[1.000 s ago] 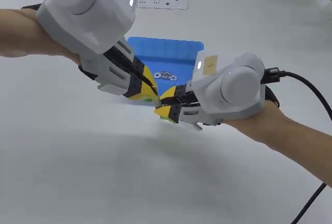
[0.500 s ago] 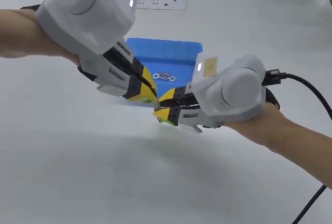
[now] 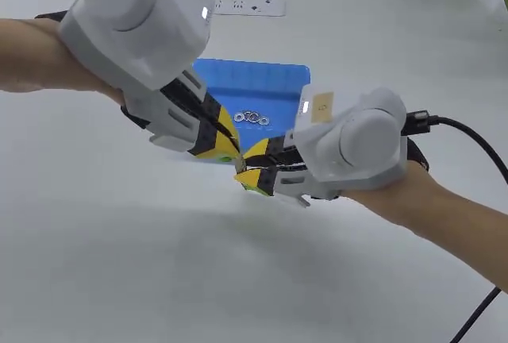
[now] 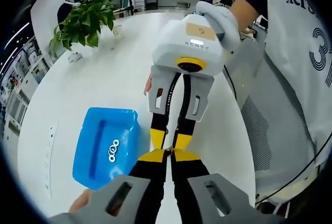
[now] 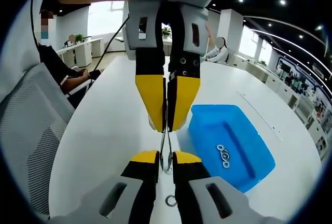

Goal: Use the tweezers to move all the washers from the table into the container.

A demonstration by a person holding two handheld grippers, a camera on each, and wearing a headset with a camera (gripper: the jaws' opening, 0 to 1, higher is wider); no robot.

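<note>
Stretching lengthwise from the left gripper to the right gripper, the tweezers are clamped by both jaw pairs, unchanged since earlier.

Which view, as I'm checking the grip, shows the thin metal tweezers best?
The right gripper view: the thin metal tweezers span the gap between the left gripper and right gripper. The left gripper view shows a sliver; in the head view the tongs hide them.
</note>
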